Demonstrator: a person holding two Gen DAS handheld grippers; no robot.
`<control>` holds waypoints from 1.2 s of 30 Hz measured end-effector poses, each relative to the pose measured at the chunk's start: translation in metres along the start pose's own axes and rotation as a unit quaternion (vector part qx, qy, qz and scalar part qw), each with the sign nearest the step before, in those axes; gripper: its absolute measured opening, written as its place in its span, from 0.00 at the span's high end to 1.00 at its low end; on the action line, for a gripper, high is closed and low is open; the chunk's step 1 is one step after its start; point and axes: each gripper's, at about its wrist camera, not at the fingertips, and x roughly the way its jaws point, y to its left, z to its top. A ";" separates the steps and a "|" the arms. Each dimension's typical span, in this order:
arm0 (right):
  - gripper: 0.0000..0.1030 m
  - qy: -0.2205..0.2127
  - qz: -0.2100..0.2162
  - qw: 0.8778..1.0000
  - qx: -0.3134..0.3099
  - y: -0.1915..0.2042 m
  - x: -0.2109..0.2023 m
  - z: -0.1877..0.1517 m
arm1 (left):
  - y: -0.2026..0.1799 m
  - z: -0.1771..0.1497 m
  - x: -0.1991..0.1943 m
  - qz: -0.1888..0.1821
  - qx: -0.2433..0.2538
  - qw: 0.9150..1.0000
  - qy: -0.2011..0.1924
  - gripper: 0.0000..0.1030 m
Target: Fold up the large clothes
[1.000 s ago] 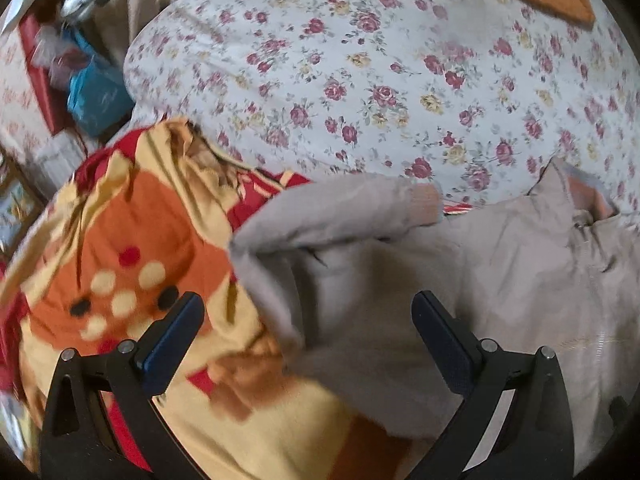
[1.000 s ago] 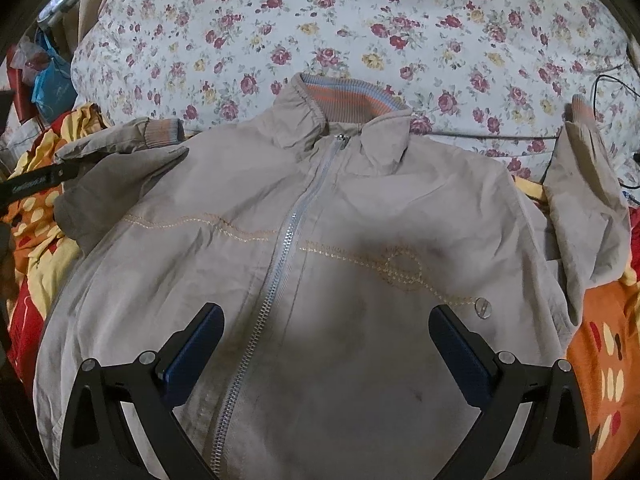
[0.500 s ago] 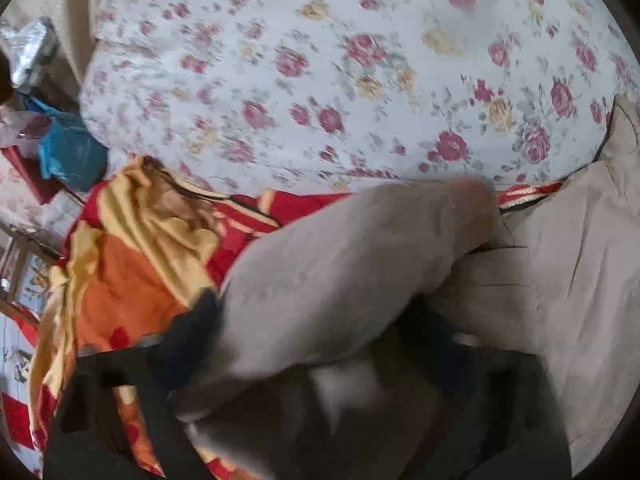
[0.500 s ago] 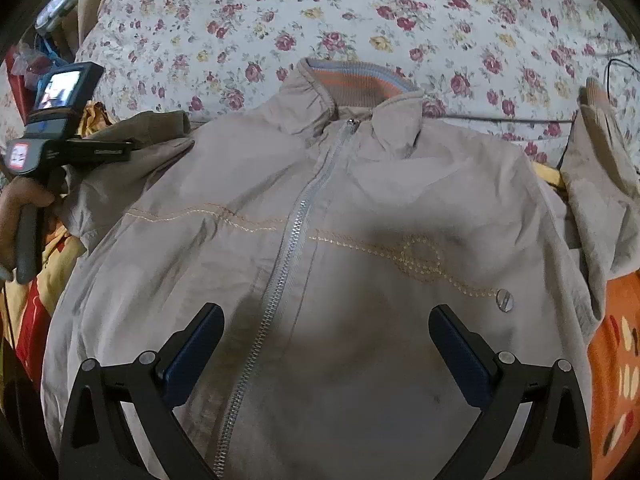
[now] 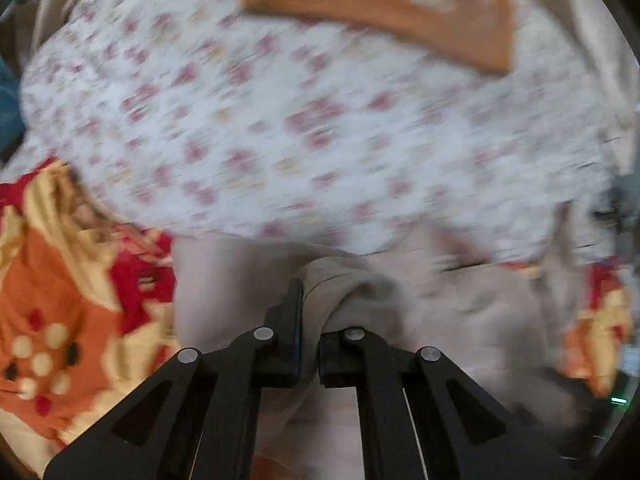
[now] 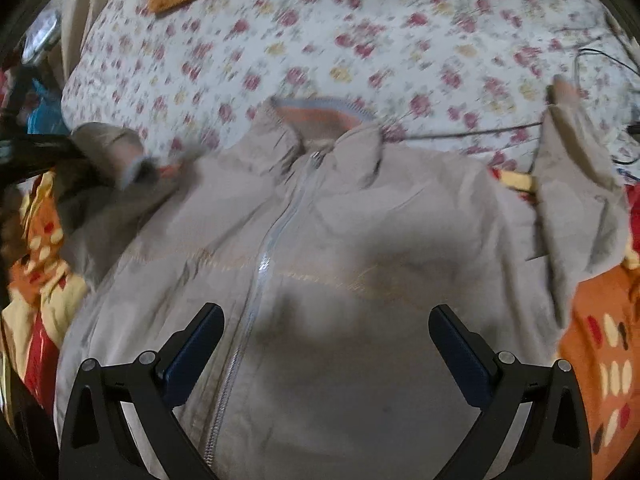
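A beige zip-up jacket (image 6: 320, 220) lies front up on the bed, its collar (image 6: 316, 114) toward the floral quilt. My left gripper (image 5: 308, 308) is shut on the jacket's left sleeve (image 5: 352, 292), whose bunched fabric is pinched between the jaws. In the right wrist view that gripper (image 6: 36, 152) holds the sleeve (image 6: 112, 148) raised at the far left, cuff hanging. My right gripper (image 6: 326, 316) hovers open over the jacket's lower front beside the zip (image 6: 276, 240), nothing between its fingers. The other sleeve (image 6: 576, 184) lies folded at the right.
A floral quilt (image 6: 360, 40) covers the bed behind the jacket, with an orange cloth (image 5: 380, 0) on it. An orange, red and yellow blanket (image 5: 60, 300) lies under the jacket on both sides. A thin cable (image 6: 460, 134) runs across near the right sleeve. Blue bags (image 6: 44, 116) sit far left.
My left gripper went from open above the sleeve to shut on it and has lifted it. The right gripper drew back a little and stays open.
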 end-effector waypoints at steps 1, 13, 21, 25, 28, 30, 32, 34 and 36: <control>0.00 -0.006 -0.002 1.000 0.010 -0.007 -0.004 0.003 | -0.012 0.001 -0.008 -0.029 -0.003 1.000 -0.004 0.97; 0.00 -0.055 -0.025 0.985 0.162 -0.102 -0.040 0.014 | -0.144 -0.107 0.074 -0.144 0.015 0.981 0.125 0.81; 0.00 -0.001 0.028 0.994 0.110 -0.082 -0.023 0.001 | -0.097 -0.116 -0.001 -0.095 0.040 0.994 0.022 0.18; 0.00 0.040 0.062 0.996 0.060 -0.054 -0.009 -0.014 | -0.055 -0.124 -0.002 0.046 0.054 0.997 0.015 0.18; 0.00 0.070 0.077 0.994 0.027 -0.036 0.002 -0.016 | -0.018 -0.137 0.021 0.118 0.026 0.992 0.044 0.18; 0.00 0.082 0.089 0.993 0.007 -0.025 0.005 -0.017 | -0.004 -0.140 0.039 0.125 0.007 0.990 0.057 0.18; 0.03 0.070 0.058 0.995 -0.031 -0.009 0.008 -0.017 | 0.011 -0.140 0.051 0.131 -0.011 0.989 0.071 0.18; 0.42 0.043 -0.024 0.993 -0.108 0.010 0.007 -0.015 | 0.024 -0.139 0.062 0.133 -0.032 0.987 0.086 0.18; 0.88 0.008 -0.097 0.985 -0.143 0.018 0.000 -0.009 | 0.036 -0.143 0.062 0.123 -0.058 0.987 0.090 0.18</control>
